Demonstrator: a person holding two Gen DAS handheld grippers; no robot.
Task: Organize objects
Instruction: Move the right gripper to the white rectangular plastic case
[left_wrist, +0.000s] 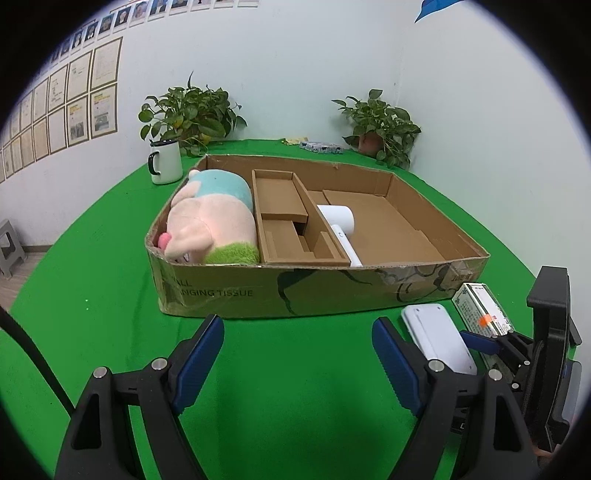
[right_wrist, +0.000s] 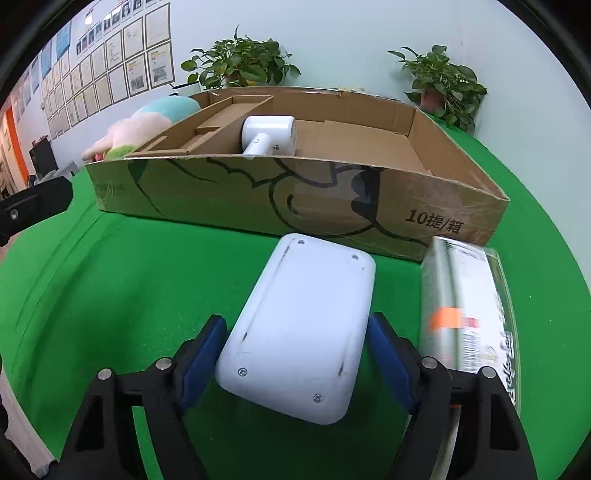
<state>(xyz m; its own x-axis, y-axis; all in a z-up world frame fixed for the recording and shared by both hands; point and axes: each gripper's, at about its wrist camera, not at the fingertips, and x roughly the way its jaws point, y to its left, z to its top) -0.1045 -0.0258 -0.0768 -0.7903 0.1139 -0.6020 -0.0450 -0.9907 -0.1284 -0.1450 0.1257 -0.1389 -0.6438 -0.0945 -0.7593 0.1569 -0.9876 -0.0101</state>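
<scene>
A wide cardboard box (left_wrist: 258, 291) (right_wrist: 258, 192) lies on the green table. In it lie a plush toy (left_wrist: 210, 218) (right_wrist: 147, 118), a cardboard insert (left_wrist: 291, 221) and a white hair dryer (left_wrist: 341, 225) (right_wrist: 269, 134). A white flat device (right_wrist: 299, 332) (left_wrist: 437, 336) lies in front of the box. My right gripper (right_wrist: 295, 354) has its jaws on both sides of the device's near end, touching or nearly touching it. A silver-green carton (right_wrist: 465, 295) (left_wrist: 480, 306) lies to its right. My left gripper (left_wrist: 299, 347) is open and empty above the cloth.
A white mug (left_wrist: 166, 162) stands left of the box's far corner. Two potted plants (left_wrist: 192, 114) (left_wrist: 380, 129) stand at the back by the wall. A small packet (left_wrist: 321, 147) lies between them. A grey stool (left_wrist: 11, 251) stands on the floor at left.
</scene>
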